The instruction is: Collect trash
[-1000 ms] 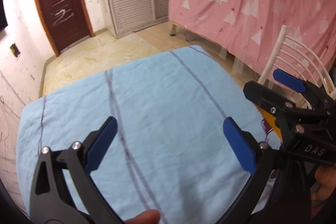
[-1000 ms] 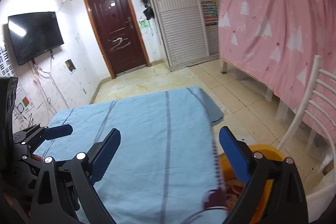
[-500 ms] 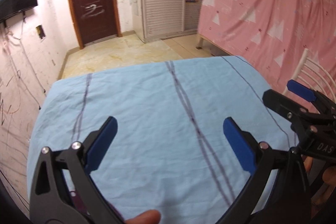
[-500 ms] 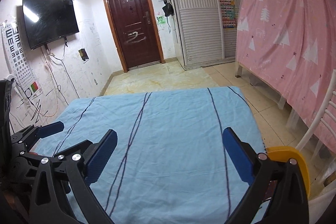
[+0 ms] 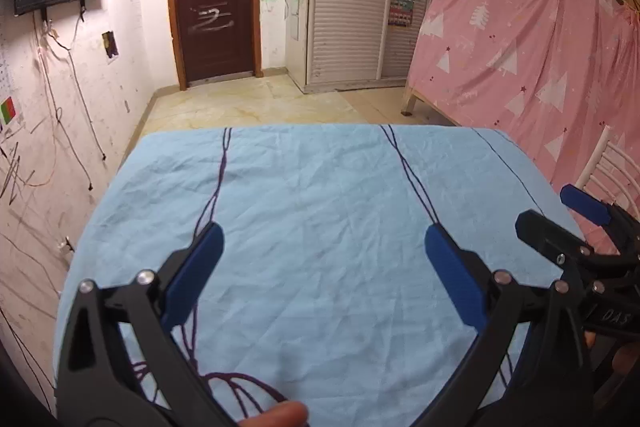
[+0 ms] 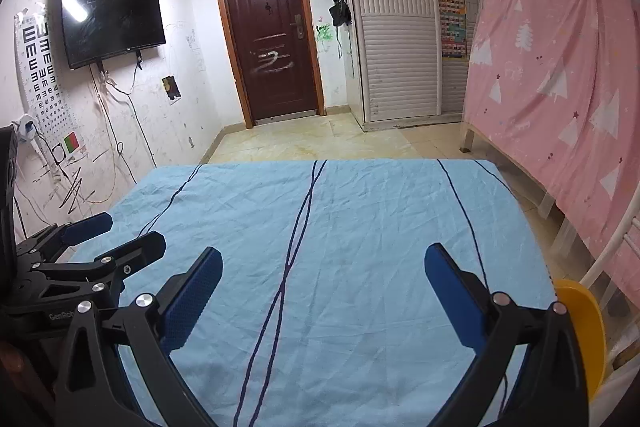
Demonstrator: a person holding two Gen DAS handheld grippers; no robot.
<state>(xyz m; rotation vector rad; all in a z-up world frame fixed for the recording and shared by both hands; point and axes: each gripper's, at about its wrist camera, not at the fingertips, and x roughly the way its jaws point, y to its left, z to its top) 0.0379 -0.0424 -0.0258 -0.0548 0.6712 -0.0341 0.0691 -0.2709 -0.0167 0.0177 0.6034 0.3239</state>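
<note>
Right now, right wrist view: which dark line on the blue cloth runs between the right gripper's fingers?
The doubled, crossing line down the cloth's middle. The others lie apart: a single line behind the right-hand finger, another far left.

yellow bin: mostly hidden behind the right gripper's arm and the table's edge.
white chair: cut off by the picture's edge.
wall poster: print too small to read.
fingertip: cut by the bottom edge.

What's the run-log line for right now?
left gripper: open, empty | right gripper: open, empty | blue tablecloth: no trash visible
</note>
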